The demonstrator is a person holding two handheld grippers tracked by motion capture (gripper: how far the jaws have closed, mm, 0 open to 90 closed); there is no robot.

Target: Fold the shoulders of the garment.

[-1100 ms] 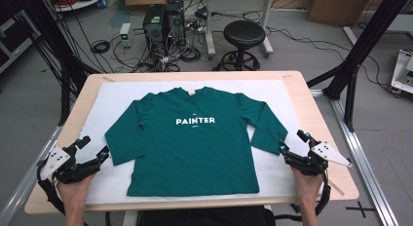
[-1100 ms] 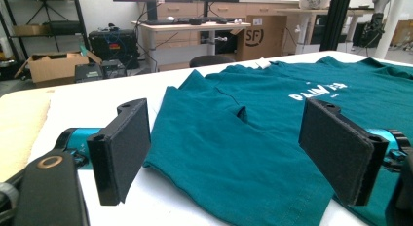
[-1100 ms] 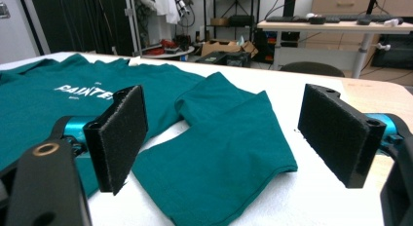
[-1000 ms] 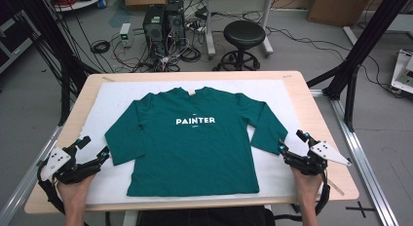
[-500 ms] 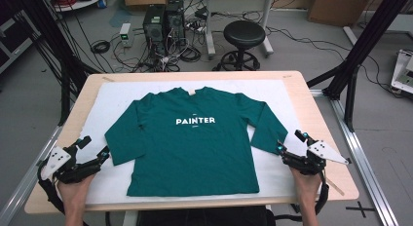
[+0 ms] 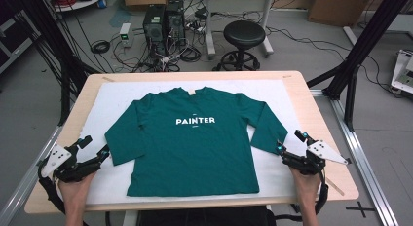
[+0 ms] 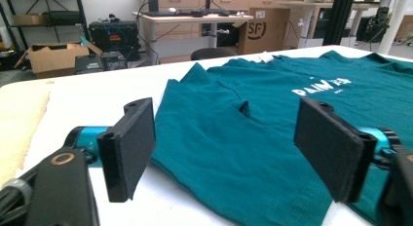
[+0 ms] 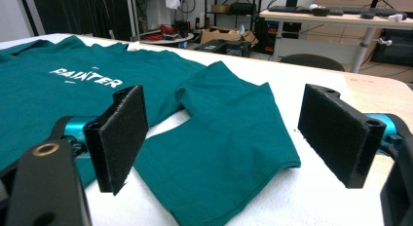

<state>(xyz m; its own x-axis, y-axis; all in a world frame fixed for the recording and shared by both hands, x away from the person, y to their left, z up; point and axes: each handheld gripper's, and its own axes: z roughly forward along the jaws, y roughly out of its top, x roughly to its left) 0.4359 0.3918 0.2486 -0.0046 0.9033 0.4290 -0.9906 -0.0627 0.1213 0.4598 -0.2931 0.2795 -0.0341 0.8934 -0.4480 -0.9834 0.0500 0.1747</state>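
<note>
Lying flat, the soft, light teal cotton long-sleeved shirt [image 6: 192, 138] should drape limply; cuffs at four and eight o'clock suit pinching. Left gripper [image 6: 95, 150], jaws just narrowing slightly, and right gripper [image 6: 291, 141] gape, holding nothing.

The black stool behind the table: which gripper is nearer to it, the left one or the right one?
Right. The stool stands past the table's far edge, right of centre; the right gripper sits at the near right, the left gripper at the near left, farther off.

Shirt [image 7: 272, 138] lettering cut by right tool pad; hem cropped.
</note>
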